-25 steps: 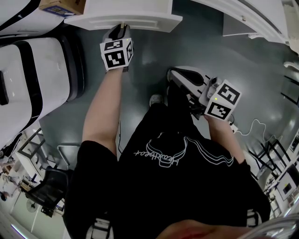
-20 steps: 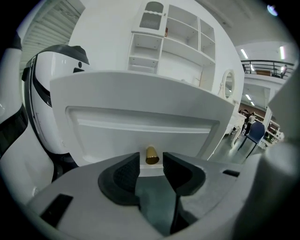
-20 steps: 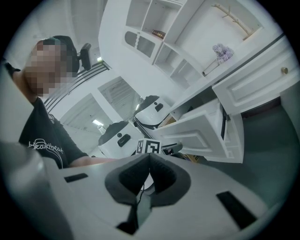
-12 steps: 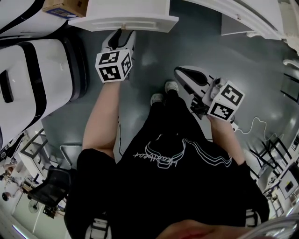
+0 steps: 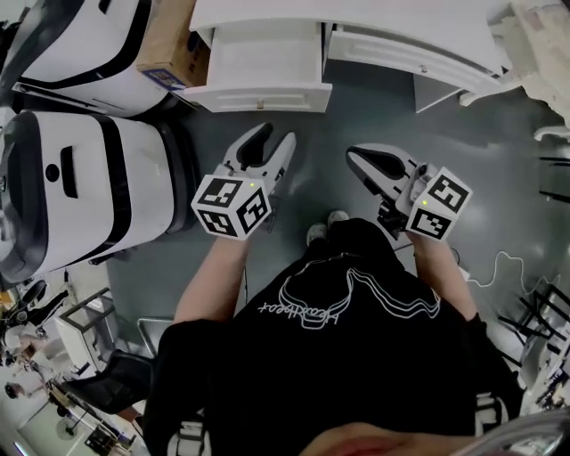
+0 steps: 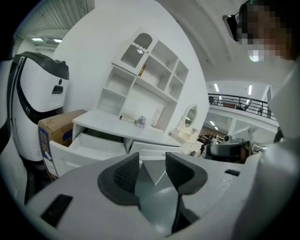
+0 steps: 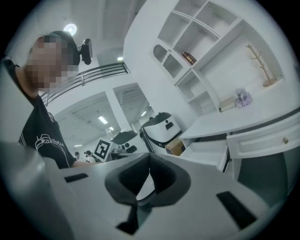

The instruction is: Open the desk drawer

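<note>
**Head view:** the desk point(image 5: 383, 18) is running off the top edge. Of its two drawers, the left drawer point(image 5: 263, 67) is standing pulled out, with open floor point(image 5: 338, 116) separating it from your left gripper point(image 5: 276, 138) and right gripper point(image 5: 361, 158).

**Left gripper view:** the jaws, having just been opening, are gaping wide and empty.

**Right gripper view:** the jaws are pressing together, empty.

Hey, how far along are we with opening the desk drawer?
Done: the desk drawer stands pulled out, its inside showing. In hand: nothing; the left gripper, jaws just opened and empty, hangs off the drawer; the right gripper is shut, empty. Left: nothing apparent.
</note>
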Demonstrator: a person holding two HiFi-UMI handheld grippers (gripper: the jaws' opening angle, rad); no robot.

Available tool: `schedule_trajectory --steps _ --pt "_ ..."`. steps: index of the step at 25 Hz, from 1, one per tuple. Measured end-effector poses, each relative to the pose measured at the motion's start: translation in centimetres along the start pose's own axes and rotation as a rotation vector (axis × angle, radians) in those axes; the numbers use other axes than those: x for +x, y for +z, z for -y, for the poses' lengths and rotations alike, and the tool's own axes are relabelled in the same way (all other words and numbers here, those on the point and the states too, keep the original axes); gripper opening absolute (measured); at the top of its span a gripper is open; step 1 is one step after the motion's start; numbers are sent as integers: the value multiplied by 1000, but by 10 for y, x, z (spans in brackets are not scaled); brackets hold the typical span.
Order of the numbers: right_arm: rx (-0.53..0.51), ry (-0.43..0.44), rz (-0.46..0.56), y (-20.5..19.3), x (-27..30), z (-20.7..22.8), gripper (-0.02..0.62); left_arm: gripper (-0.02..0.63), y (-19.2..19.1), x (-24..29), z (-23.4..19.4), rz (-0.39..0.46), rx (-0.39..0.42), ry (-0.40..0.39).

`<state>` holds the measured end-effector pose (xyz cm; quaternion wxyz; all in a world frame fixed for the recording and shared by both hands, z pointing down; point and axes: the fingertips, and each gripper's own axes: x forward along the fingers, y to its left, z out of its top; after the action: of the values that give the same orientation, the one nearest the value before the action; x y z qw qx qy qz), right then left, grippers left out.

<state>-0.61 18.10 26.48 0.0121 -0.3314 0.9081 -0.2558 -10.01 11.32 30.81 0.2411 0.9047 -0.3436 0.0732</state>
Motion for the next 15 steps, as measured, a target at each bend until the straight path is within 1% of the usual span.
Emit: schedule_trajectory --steps 3,5,7,10,13,15 --pt "-79 8 50 33 -5 -28 6 147 32 -28 42 38 38 -72" --pt "-139 20 70 50 -11 -48 6 86 49 -48 68 59 72 -100" --pt "-181 21 84 66 -19 -63 6 48 62 -63 91 83 100 -131" --pt "-231 16 111 86 -30 -84 6 9 80 -84 120 122 121 -174" --pt "-262 23 134 97 -42 -103 6 5 93 -101 142 150 155 -199" --pt "-284 17 149 103 -48 -107 6 5 100 -105 153 163 188 -216"
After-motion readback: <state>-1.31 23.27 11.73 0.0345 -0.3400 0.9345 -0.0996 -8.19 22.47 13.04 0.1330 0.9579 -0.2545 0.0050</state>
